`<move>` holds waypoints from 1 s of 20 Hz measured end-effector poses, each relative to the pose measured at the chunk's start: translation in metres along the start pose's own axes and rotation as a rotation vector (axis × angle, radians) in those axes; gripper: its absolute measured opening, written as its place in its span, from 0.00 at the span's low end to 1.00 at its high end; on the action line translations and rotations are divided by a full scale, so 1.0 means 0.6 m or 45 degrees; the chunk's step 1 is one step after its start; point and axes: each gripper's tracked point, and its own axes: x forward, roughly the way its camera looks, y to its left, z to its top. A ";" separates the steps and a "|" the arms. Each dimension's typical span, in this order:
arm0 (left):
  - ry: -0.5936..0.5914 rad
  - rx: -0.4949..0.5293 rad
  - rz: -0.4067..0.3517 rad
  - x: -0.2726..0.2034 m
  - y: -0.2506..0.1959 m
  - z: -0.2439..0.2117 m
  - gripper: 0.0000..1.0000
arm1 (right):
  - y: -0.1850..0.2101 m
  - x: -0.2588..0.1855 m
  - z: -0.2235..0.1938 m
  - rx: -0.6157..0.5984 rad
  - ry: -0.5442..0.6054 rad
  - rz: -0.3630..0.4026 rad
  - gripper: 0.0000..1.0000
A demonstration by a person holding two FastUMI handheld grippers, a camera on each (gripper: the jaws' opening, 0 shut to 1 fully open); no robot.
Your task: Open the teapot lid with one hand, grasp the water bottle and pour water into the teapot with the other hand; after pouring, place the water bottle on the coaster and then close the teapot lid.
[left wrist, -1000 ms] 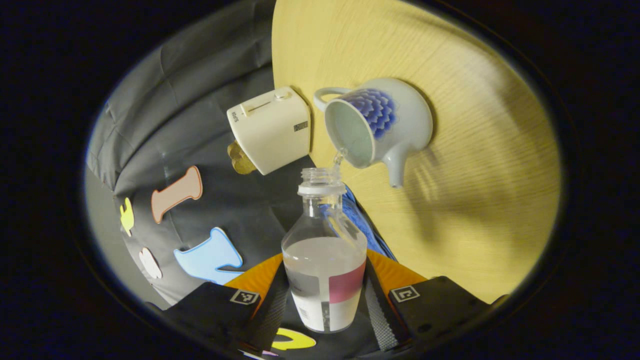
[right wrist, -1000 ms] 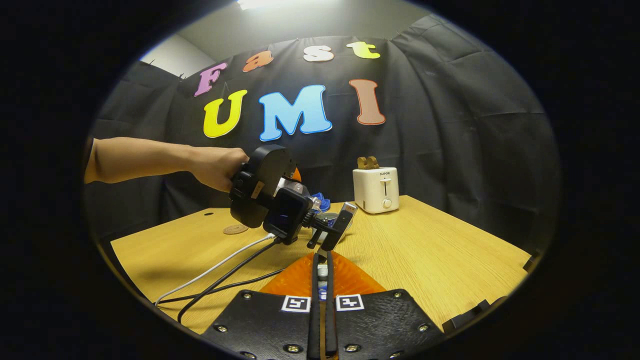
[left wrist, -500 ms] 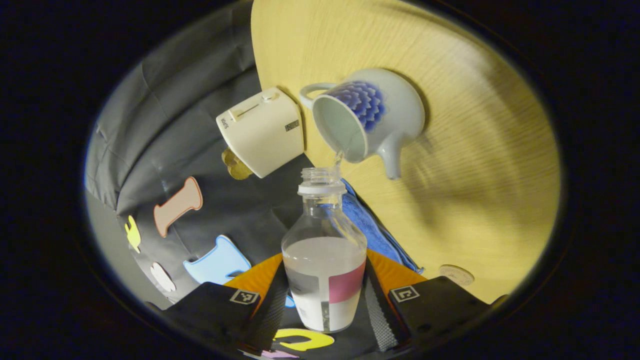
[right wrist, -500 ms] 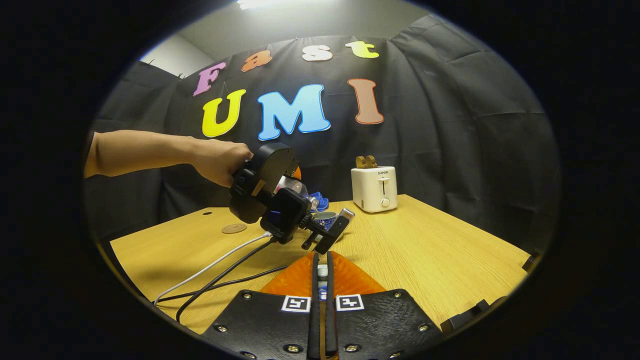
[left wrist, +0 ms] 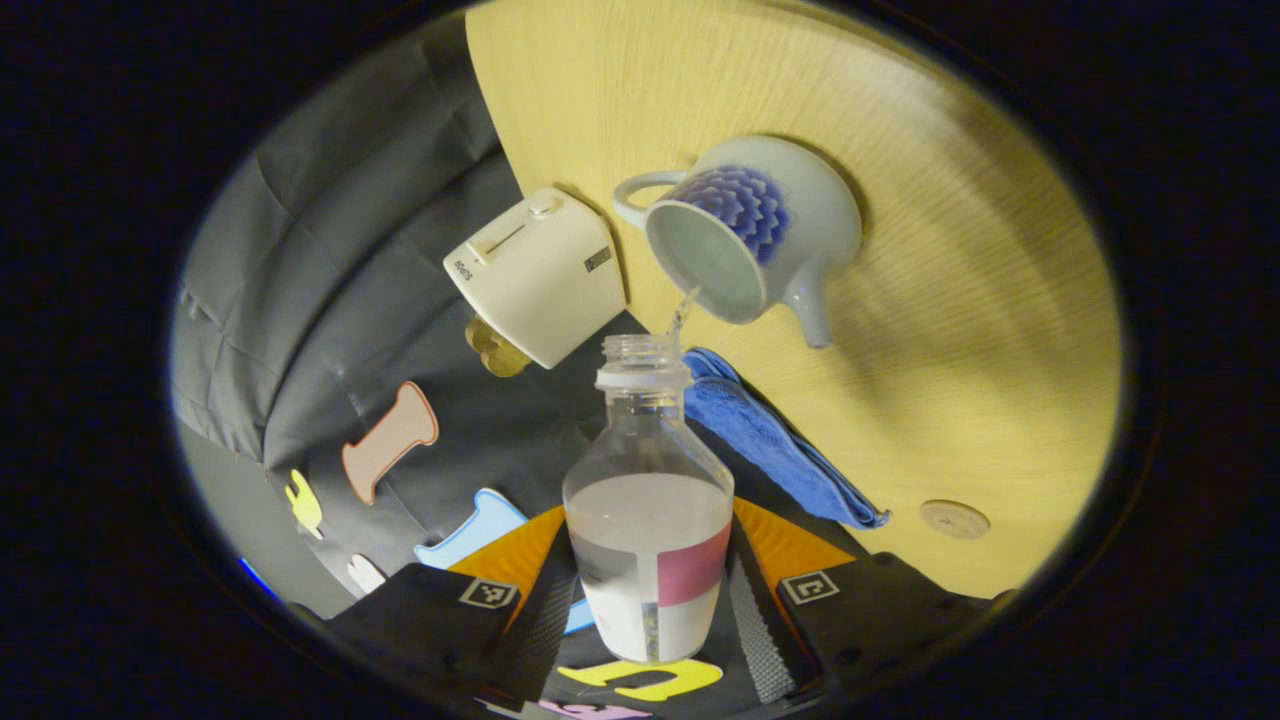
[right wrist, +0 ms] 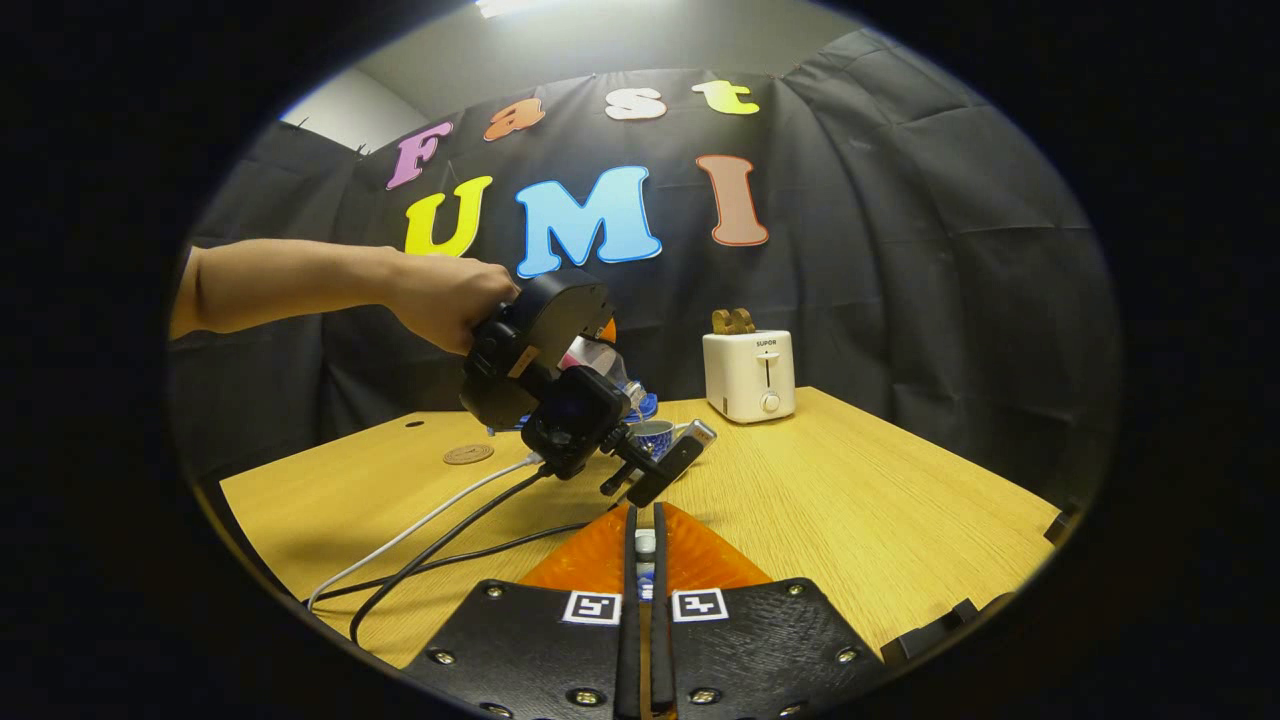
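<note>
Left hand-held gripper (left wrist: 650, 610) clamped on tilted water bottle (left wrist: 648, 540), stream falling into open teapot (left wrist: 745, 245) at 12 o'clock; keep mouth over the opening; right hand-held gripper (right wrist: 645, 590) pinches the lid, I judge.

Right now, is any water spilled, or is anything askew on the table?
Nothing stands out. The stream from the bottle lands inside the open teapot, and no puddle shows on the table around it.

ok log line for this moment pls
phase: pouring | left gripper: shut on water bottle | stream into teapot, lid off | right gripper: closed on something small
</note>
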 end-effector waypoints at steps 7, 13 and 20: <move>0.006 0.037 0.014 -0.002 0.006 -0.001 0.87 | 0.001 -0.002 0.000 -0.007 0.002 0.001 0.04; -0.035 -0.014 0.001 0.008 -0.014 0.018 0.87 | -0.002 0.002 -0.004 -0.023 0.020 -0.006 0.04; -0.088 -0.212 -0.010 0.004 -0.033 0.018 0.87 | 0.004 0.002 0.003 -0.027 0.013 -0.003 0.04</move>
